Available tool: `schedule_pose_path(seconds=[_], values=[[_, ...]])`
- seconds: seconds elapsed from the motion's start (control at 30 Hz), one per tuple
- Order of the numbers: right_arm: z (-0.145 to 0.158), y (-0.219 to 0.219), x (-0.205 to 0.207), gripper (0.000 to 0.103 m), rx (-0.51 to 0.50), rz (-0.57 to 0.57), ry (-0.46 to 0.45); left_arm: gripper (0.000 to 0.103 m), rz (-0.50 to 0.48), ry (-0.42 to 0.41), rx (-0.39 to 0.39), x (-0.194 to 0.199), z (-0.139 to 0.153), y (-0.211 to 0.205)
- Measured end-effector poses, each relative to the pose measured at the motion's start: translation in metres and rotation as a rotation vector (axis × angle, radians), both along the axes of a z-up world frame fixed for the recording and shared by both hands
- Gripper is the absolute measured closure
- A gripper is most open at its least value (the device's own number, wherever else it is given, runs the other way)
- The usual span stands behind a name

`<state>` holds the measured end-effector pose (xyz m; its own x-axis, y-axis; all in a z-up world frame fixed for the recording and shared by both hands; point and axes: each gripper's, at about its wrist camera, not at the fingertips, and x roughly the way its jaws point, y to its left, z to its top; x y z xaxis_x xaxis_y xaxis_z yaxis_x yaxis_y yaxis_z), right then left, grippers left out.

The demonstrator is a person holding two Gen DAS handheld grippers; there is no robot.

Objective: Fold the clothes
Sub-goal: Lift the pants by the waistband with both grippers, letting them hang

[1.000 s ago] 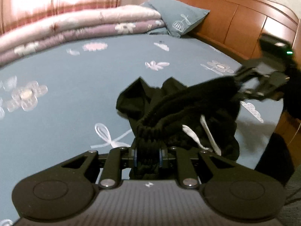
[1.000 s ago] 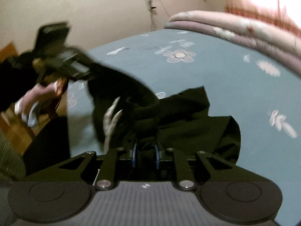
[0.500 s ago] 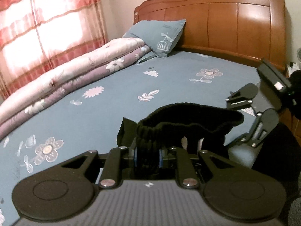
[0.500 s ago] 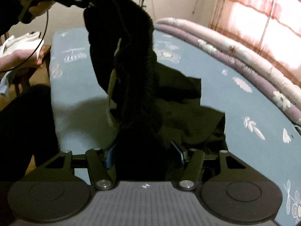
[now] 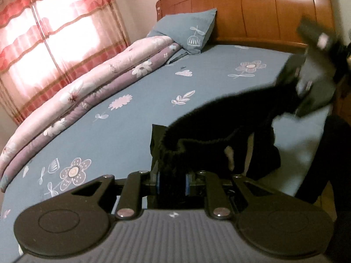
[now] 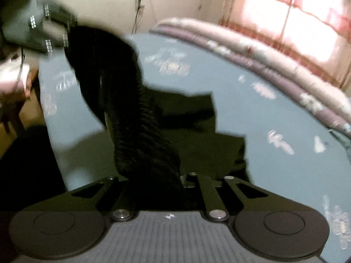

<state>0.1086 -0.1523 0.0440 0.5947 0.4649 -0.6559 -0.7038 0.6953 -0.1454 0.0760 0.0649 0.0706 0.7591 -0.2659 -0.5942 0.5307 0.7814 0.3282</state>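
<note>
1. The bed (image 5: 136, 131) fills both views; its blue sheet with a white and lilac flower print is bare over most of its spread.
2. A carved wooden headboard (image 5: 263, 11) stands at the bed's far end, and a window with red-striped curtains (image 5: 43, 39) glows on the far side.
3. A rolled pink and purple quilt (image 5: 92, 83) lies along the bed's window edge, touching a blue pillow (image 5: 188, 32) that leans on the headboard.
4. No containers show in either view.
5. The black garment (image 5: 219, 135), with a ribbed elastic waistband and a pale drawstring, is stretched in the air between the two tools, its lower cloth draping onto the sheet near the bed's near edge.
6. The left gripper (image 5: 172, 180) has its jaws clamped on the bunched waistband.
7. The right gripper (image 6: 153, 177) is buried in the ribbed band; its jaws look closed on it, though cloth hides them and the right wrist view is blurred.
</note>
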Motion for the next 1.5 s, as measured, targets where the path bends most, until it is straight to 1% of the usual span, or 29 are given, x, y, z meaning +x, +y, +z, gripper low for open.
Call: schedule_pose_path(seconds=[0.1, 0.17, 0.27, 0.37, 0.47, 0.6, 0.67, 0.87, 1.03, 1.13, 1.23, 1.37, 1.5], values=[[0.044, -0.005, -0.012, 0.091, 0.003, -0.024, -0.057, 0.086, -0.005, -0.034, -0.015, -0.002, 0.009, -0.004], [0.071, -0.005, -0.018, 0.091, -0.012, -0.036, -0.097, 0.086, -0.008, -0.062, -0.022, -0.004, 0.017, -0.007], [0.103, -0.001, -0.022, 0.091, -0.044, -0.06, -0.16, 0.086, -0.008, -0.132, 0.0, -0.003, 0.042, -0.015], [0.131, 0.004, -0.023, 0.091, -0.041, -0.089, -0.197, 0.086, -0.011, -0.197, 0.036, -0.001, 0.067, -0.021], [0.158, 0.008, -0.021, 0.091, -0.009, -0.113, -0.214, 0.086, 0.002, -0.258, 0.062, 0.004, 0.096, -0.025], [0.196, 0.011, -0.016, 0.091, 0.062, -0.159, -0.216, 0.087, 0.035, -0.343, 0.046, 0.011, 0.138, -0.026], [0.215, 0.01, -0.016, 0.091, 0.082, -0.174, -0.218, 0.086, 0.05, -0.384, 0.052, 0.013, 0.156, -0.029], [0.272, 0.019, -0.029, 0.091, 0.124, -0.186, -0.316, 0.086, 0.085, -0.475, 0.079, 0.025, 0.203, -0.039], [0.309, 0.025, -0.016, 0.091, 0.151, -0.231, -0.333, 0.086, 0.153, -0.521, 0.094, 0.036, 0.241, -0.042], [0.327, 0.033, -0.008, 0.091, 0.152, -0.259, -0.371, 0.086, 0.205, -0.581, 0.085, 0.038, 0.267, -0.041], [0.35, 0.042, -0.009, 0.091, 0.177, -0.273, -0.437, 0.086, 0.257, -0.64, 0.077, 0.04, 0.292, -0.04], [0.392, 0.051, -0.02, 0.091, 0.239, -0.277, -0.539, 0.086, 0.326, -0.718, 0.065, 0.042, 0.326, -0.039], [0.418, 0.059, -0.027, 0.091, 0.269, -0.292, -0.619, 0.086, 0.395, -0.797, 0.053, 0.044, 0.36, -0.038]])
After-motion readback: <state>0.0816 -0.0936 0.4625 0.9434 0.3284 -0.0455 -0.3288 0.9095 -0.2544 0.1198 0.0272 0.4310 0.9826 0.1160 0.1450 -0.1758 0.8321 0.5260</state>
